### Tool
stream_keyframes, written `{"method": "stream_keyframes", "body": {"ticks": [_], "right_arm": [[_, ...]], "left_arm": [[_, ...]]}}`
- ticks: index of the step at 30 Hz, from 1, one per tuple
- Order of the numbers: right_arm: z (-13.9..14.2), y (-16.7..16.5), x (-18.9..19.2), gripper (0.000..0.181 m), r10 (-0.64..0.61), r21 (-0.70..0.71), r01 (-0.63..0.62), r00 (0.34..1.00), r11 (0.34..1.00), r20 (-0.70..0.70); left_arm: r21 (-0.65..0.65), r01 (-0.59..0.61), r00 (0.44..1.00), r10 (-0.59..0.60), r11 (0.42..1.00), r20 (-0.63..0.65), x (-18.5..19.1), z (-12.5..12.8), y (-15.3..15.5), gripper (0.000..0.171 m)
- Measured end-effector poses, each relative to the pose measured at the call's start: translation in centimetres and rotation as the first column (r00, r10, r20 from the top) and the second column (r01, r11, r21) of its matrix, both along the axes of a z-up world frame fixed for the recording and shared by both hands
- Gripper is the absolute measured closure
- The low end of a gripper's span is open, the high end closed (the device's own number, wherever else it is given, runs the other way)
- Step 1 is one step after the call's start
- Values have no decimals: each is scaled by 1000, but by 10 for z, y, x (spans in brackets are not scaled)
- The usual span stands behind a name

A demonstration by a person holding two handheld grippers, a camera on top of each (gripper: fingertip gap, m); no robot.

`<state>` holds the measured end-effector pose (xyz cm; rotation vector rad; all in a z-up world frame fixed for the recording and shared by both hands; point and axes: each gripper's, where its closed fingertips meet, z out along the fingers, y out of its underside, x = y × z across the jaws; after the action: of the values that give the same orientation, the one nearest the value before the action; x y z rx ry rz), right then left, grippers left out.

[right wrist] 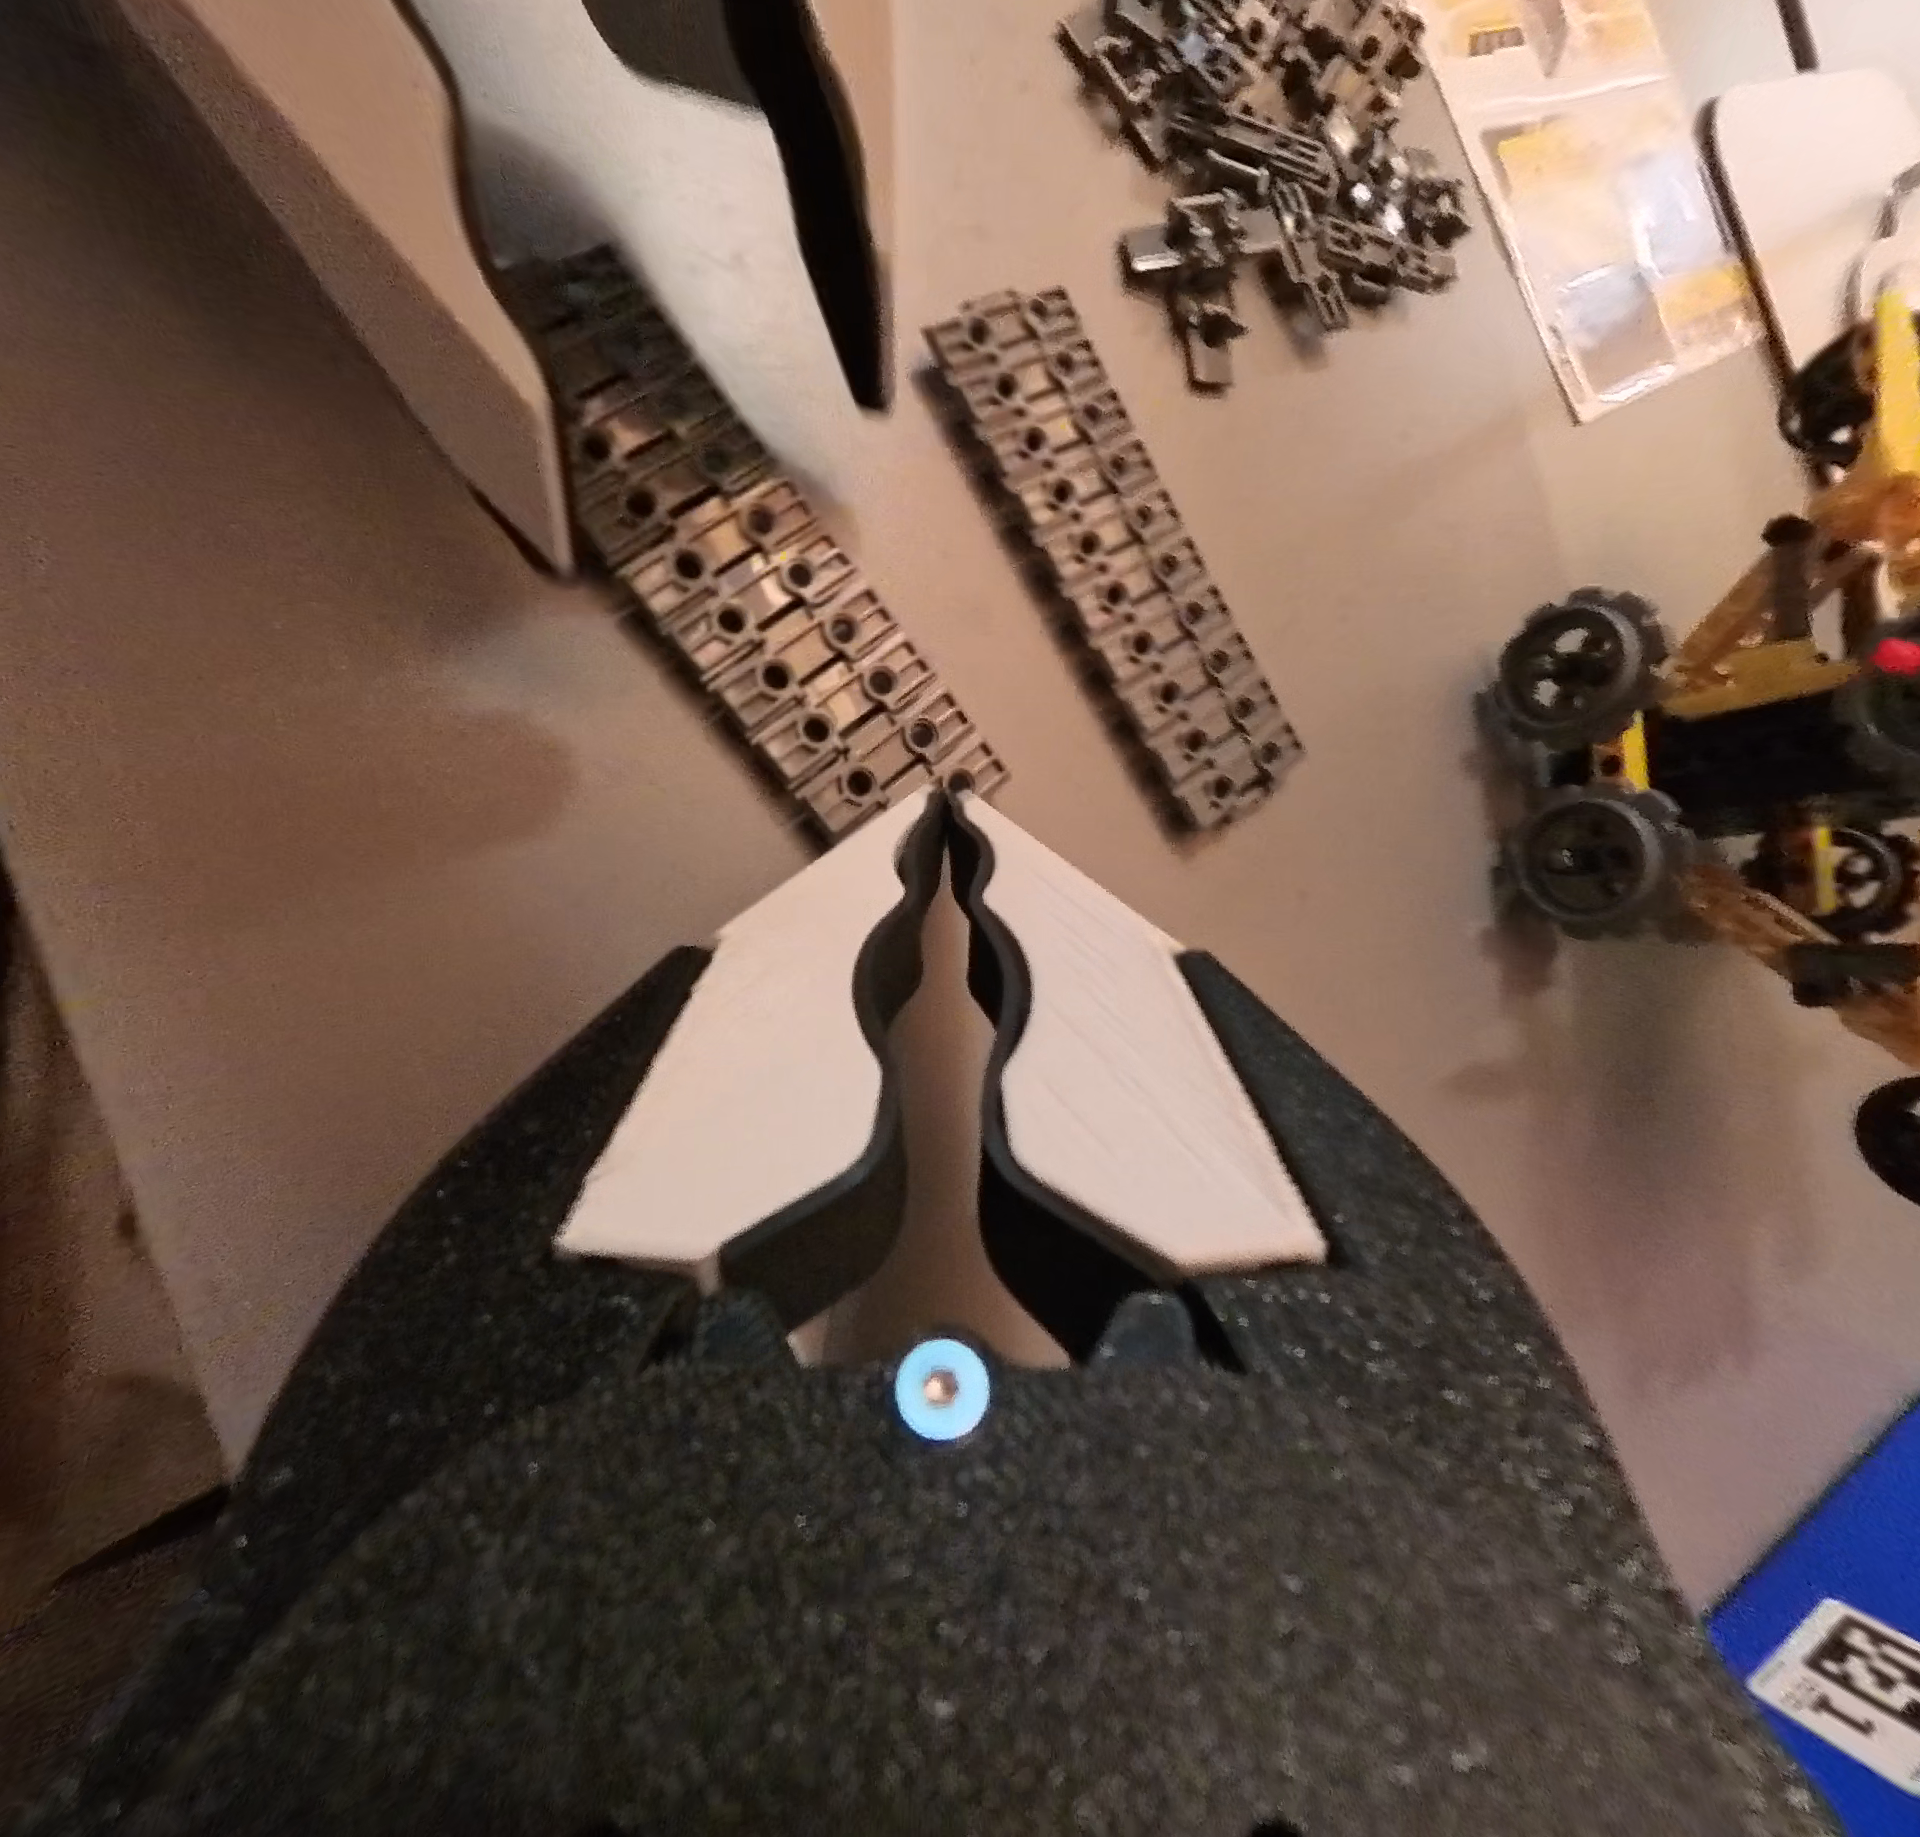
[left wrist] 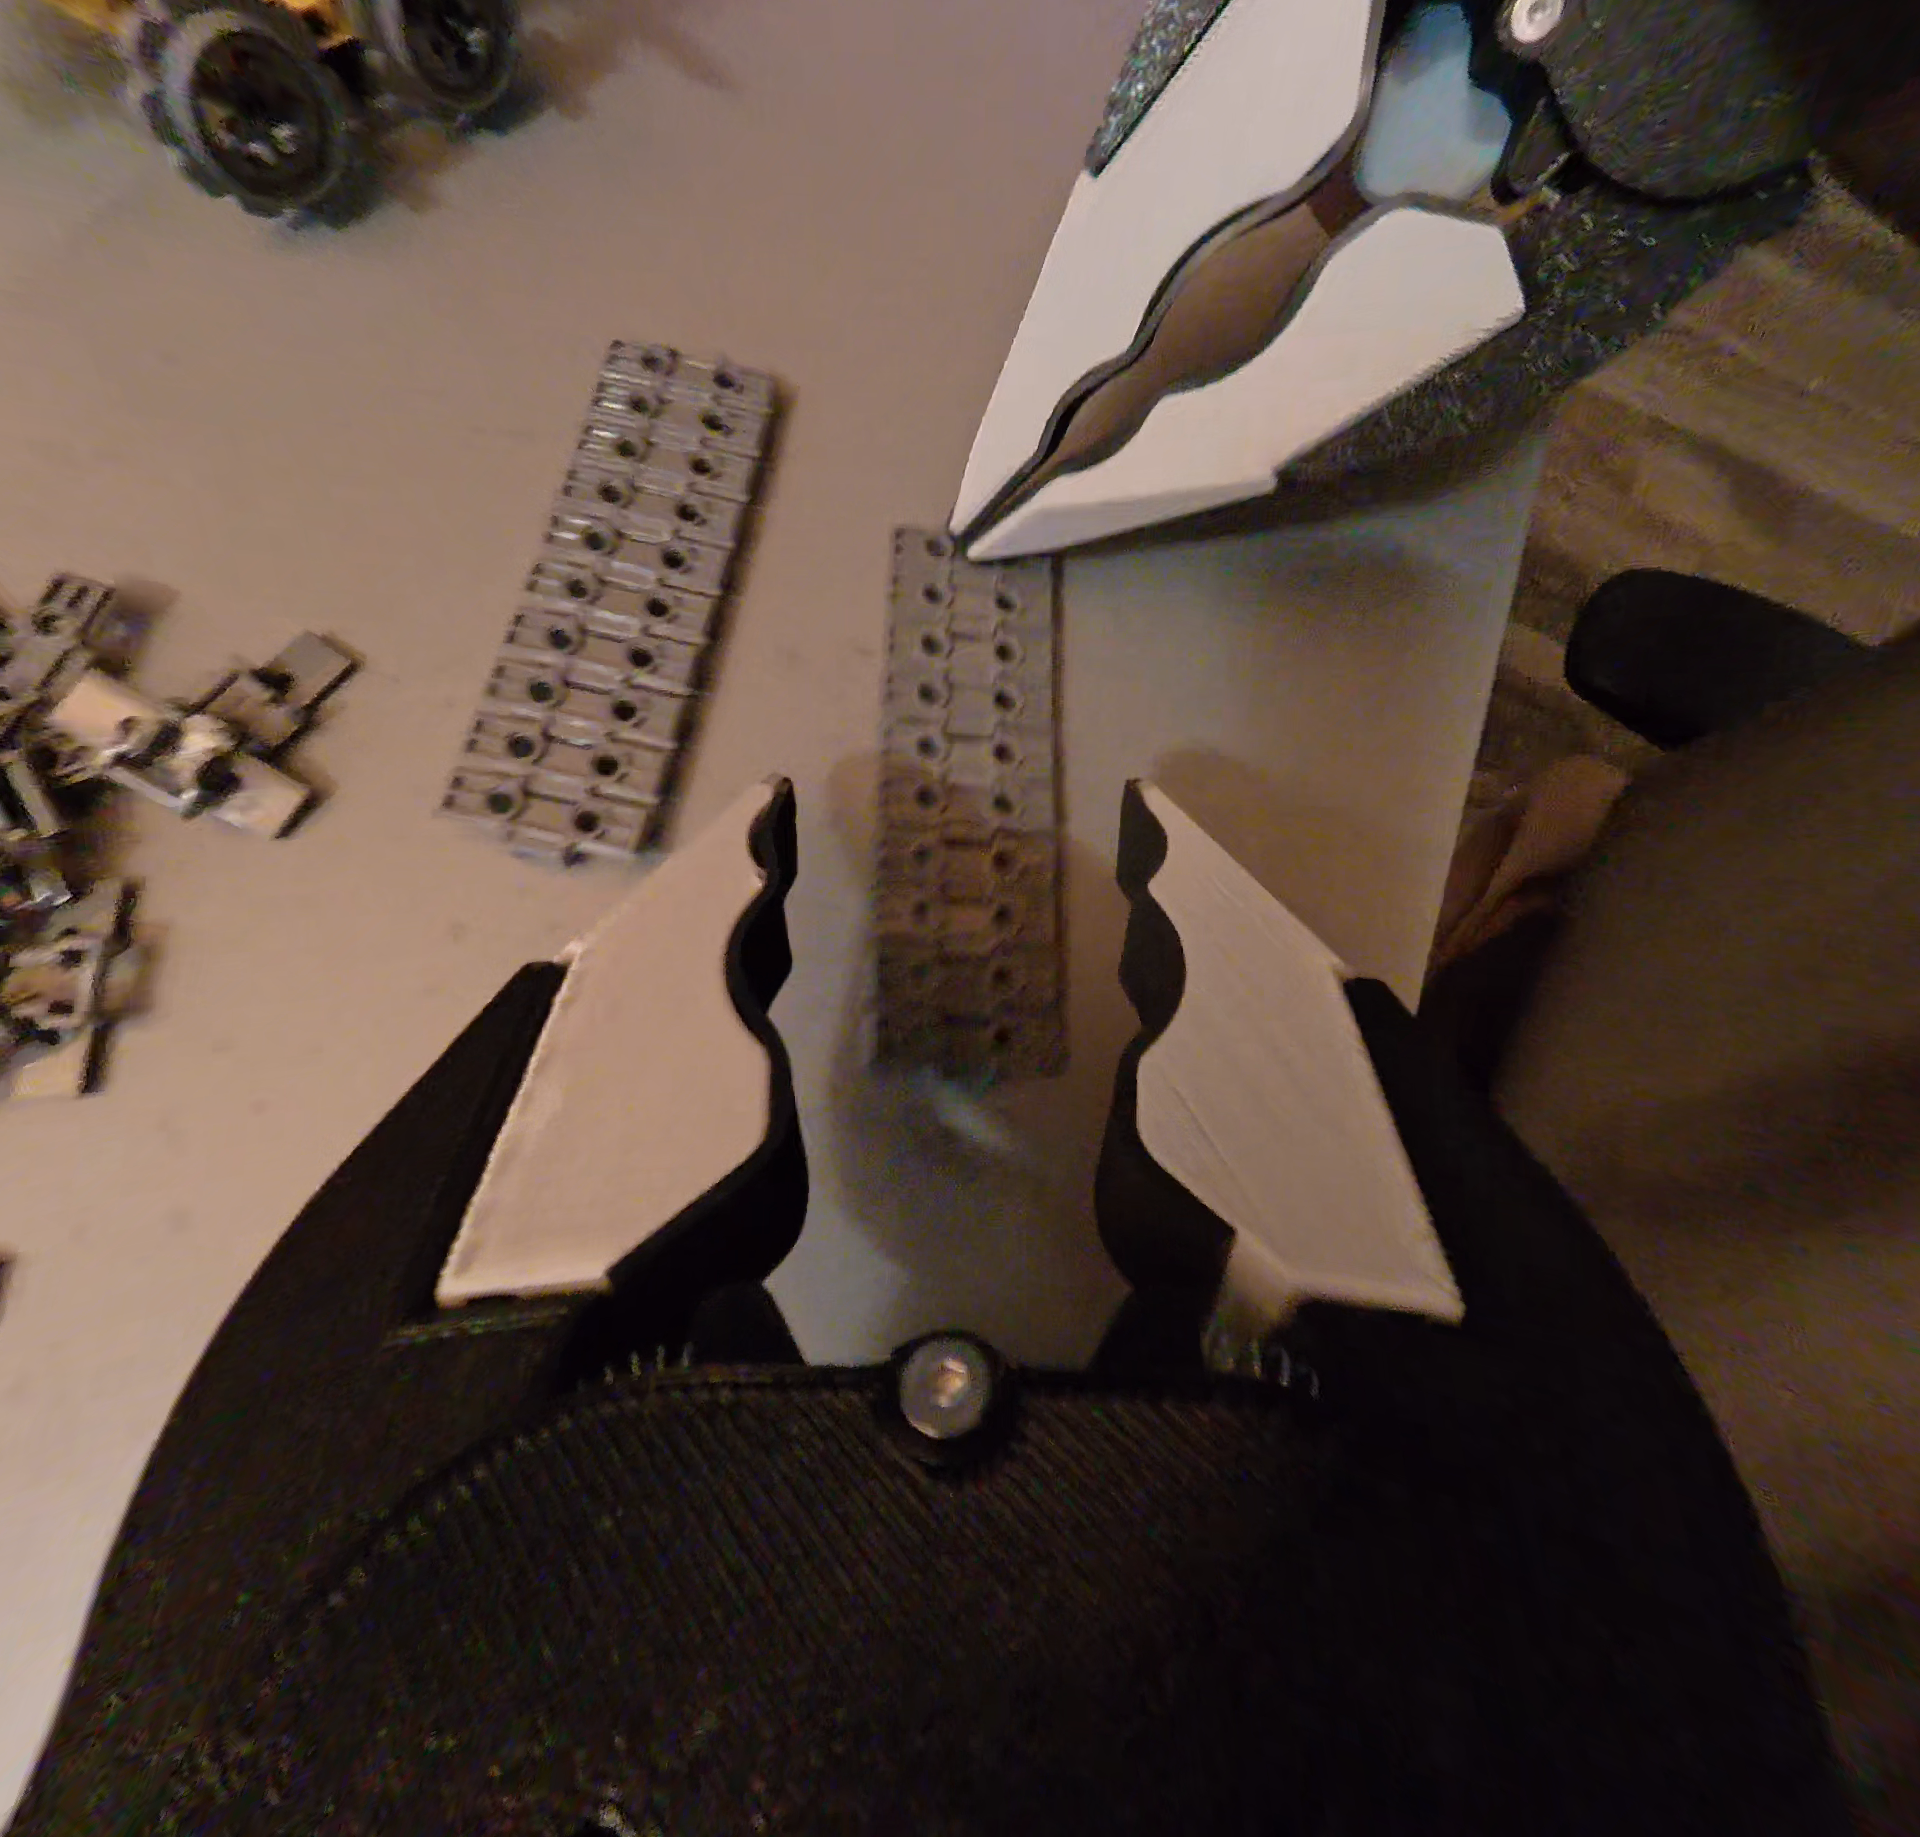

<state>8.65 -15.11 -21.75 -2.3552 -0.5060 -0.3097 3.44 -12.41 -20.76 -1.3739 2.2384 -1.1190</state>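
The left gripper point(left wrist: 951, 811) hovers jaws-wide over a grey studded plastic track strip point(left wrist: 971, 811) near the desk point(left wrist: 312, 437) edge, while the right gripper point(right wrist: 948, 798), jaws closed and empty, touches its far corner.

We see a pale table point(left wrist: 312, 353), two grey track strips point(left wrist: 613, 603) point(left wrist: 971, 800) flat near its edge, loose grey links point(right wrist: 1278, 114), a yellow wheeled model point(right wrist: 1704, 748), a leaflet point(right wrist: 1558, 156)

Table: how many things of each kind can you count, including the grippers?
Assembled grey track strips: 2
Pile of loose grey track links: 1
Yellow wheeled toy vehicle: 1
Instruction sheet: 1
Grippers: 2, left gripper, right gripper
Total: 7
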Motion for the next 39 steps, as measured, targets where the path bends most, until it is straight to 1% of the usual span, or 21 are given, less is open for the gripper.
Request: {"method": "stream_keyframes", "body": {"ticks": [1, 4, 7, 8, 9, 10, 11, 12, 14, 15, 17, 19, 22, 23, 24, 26, 28, 31, 33, 37, 39], "right_arm": [[0, -1, 6, 181, 0, 1, 0, 1000, 1000, -22], [2, -7, 14, 181, 4, -20, -7, 986, 1000, -167], [11, -10, 23, 181, -40, 28, 50, 959, 998, -282], [16, -11, 27, 181, -56, 57, 77, 951, 995, -305], [21, -11, 31, 180, -66, 93, 102, 943, 990, -326], [26, -12, 32, 175, -69, 131, 121, 934, 984, -351], [30, -12, 31, 173, -64, 161, 134, 923, 978, -380], [32, -11, 28, 169, -55, 180, 140, 911, 974, -408], [30, -9, 16, 157, -32, 189, 128, 898, 974, -440], [26, -8, 11, 151, -23, 186, 114, 901, 976, -433], [18, -5, 7, 145, -29, 187, 103, 932, 977, -362], [11, -4, 6, 136, -37, 164, 88, 957, 983, -287], [3, -6, 4, 130, -38, 121, 70, 967, 990, -251], [-1, -6, 4, 129, -42, 101, 69, 968, 993, -249], [-1, -6, 3, 131, -39, 97, 65, 967, 993, -252], [-2, -6, 3, 135, -39, 94, 66, 966, 993, -255], [-2, -6, 3, 141, -36, 97, 61, 969, 993, -246], [-1, -6, 5, 141, -49, 106, 73, 975, 992, -216], [-4, -7, 6, 140, -53, 93, 75, 975, 993, -216], [-5, -7, 9, 135, -77, 75, 100, 962, 992, -263], [-6, -7, 9, 135, -82, 57, 104, 950, 993, -302]], "left_arm": [[-2, -15, 1000, 15, 1000, -8, 1, 3, 6, 110], [18, -66, 996, 67, 998, -55, 4, 4, 21, 110], [-20, -84, 995, 83, 996, -47, 10, 9, 17, 104], [-48, -69, 997, 67, 996, -26, 13, 12, 12, 94], [-87, -41, 999, 42, 995, 9, 15, 16, 4, 78], [-113, -8, 999, 13, 994, 41, 14, 19, -4, 69], [-113, 12, 998, -5, 993, 65, 13, 19, -8, 66], [-84, 8, 997, -2, 996, 75, 13, 17, -8, 68], [29, 7, 998, -9, 1000, 66, 8, 4, -3, 71], [88, 16, 998, -21, 996, 55, 3, -2, 0, 71], [159, 31, 999, -38, 987, 39, -6, -10, 2, 73], [153, 57, 998, -62, 987, 24, -16, -11, -3, 81], [135, 39, 999, -43, 990, 26, -23, -13, -1, 108], [142, 24, 999, -28, 990, 29, -23, -14, 2, 112], [151, 13, 999, -17, 988, 27, -23, -16, 4, 116], [157, -6, 1000, 1, 988, 30, -22, -19, 7, 117], [153, -30, 999, 24, 988, 43, -20, -19, 10, 123], [139, -79, 996, 74, 987, 42, -13, -19, 18, 124], [155, -124, 992, 118, 980, 50, -7, -19, 29, 121], [145, -197, 980, 191, 970, 53, -1, -18, 43, 115], [109, -173, 984, 168, 979, 54, -2, -15, 39, 112]]}}
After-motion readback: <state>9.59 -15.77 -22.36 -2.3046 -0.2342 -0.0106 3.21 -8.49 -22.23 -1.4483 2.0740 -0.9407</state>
